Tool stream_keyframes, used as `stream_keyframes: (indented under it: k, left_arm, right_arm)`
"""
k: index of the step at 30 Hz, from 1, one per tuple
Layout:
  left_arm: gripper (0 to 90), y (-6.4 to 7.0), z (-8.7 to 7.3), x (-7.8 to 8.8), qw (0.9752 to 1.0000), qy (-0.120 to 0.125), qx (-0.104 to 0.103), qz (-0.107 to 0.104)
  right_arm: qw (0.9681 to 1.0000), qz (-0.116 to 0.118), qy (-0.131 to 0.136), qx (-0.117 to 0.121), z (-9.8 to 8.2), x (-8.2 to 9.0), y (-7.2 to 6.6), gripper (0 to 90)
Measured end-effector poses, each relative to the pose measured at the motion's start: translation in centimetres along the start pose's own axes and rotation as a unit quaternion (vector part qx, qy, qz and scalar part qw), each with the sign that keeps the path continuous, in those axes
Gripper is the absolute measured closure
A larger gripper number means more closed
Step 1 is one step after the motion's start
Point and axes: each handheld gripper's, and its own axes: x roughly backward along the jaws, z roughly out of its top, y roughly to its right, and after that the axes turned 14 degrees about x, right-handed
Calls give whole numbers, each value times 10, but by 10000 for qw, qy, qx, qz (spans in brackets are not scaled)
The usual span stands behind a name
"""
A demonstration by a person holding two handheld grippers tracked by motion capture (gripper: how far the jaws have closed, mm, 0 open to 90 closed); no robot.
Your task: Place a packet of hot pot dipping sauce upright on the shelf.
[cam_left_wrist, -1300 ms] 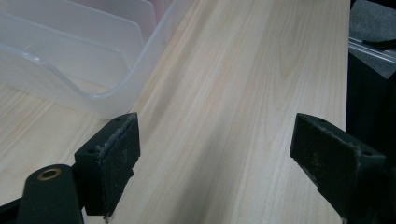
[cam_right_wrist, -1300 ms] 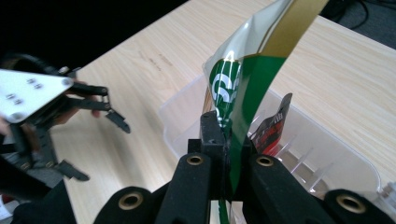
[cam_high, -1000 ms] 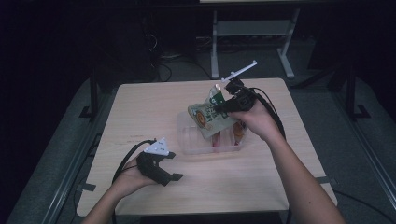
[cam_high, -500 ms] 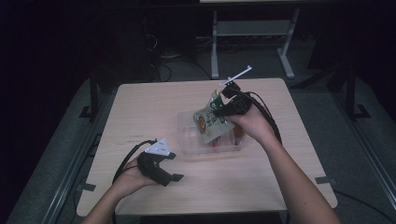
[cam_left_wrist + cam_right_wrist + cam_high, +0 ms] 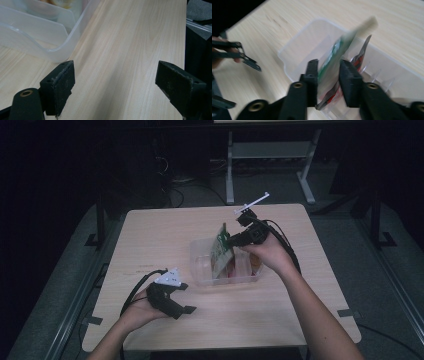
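A green snack packet [image 5: 219, 249] [image 5: 337, 50] stands on edge in a clear plastic bin [image 5: 200, 267] [image 5: 294, 47] at mid-table. My right gripper [image 5: 231, 240] [image 5: 328, 72] hovers over the bin with the packet between its jaws. The jaws have just been opening, and a gap shows beside the blurred packet. A red and silver packet [image 5: 359, 56] sits behind it in the bin. My left gripper [image 5: 186, 298] [image 5: 120, 82] rests open on the table by the bin's near left corner [image 5: 37, 32], with nothing between its jaws.
The wooden table [image 5: 150, 235] has bare room to the left of and behind the bin. The left gripper's cable [image 5: 135, 292] lies near the front left edge. A white metal stand [image 5: 265, 155] is on the dark floor beyond the table.
The green packet has turned from a tilted, face-up pose to upright on edge and sunk into the bin. The right jaws have widened. The left gripper has stayed put.
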Motion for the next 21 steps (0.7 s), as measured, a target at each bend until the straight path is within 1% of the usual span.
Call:
stream_keyframes:
  k: [1,4,6,9,11,12,14,16,17,19,21]
  left_arm:
    - [156,0,0,0,10000,27,36,-7]
    - [156,0,1,1,10000,24,31,-1]
    - [156,0,1,1,10000,37,36,11]
    - [156,0,1,2,10000,55,51,9]
    - [156,-1,1,3,10000,60,30,24]
    - [156,-1,1,3,10000,53,17,33]
    - [156,-1,1,4,10000,53,12,44]
    - [156,-2,1,5,9999,79,41,54]
    - [156,-2,1,6,9999,94,53,59]
    - [156,-3,1,8,9999,81,15,78]
    - [156,-3,1,9,9999,115,58,82]
  right_arm:
    - [10000,24,21,-4,0,2,1,644]
    - [10000,2,38,47,-2,4,1,584]
    - [9999,31,110,49,-3,7,1,540]
    - [9995,71,308,81,-5,13,1,471]
    - [9991,56,392,135,-7,18,1,431]
    - [9987,59,473,163,-9,21,0,403]
    - [9980,-13,596,211,-11,26,-2,348]
    - [9972,-34,685,284,-14,31,-2,305]
    - [9965,-67,756,354,-16,34,-3,302]
    - [9954,-55,873,379,-20,39,-4,273]
    - [9944,-79,940,485,-25,43,-5,266]
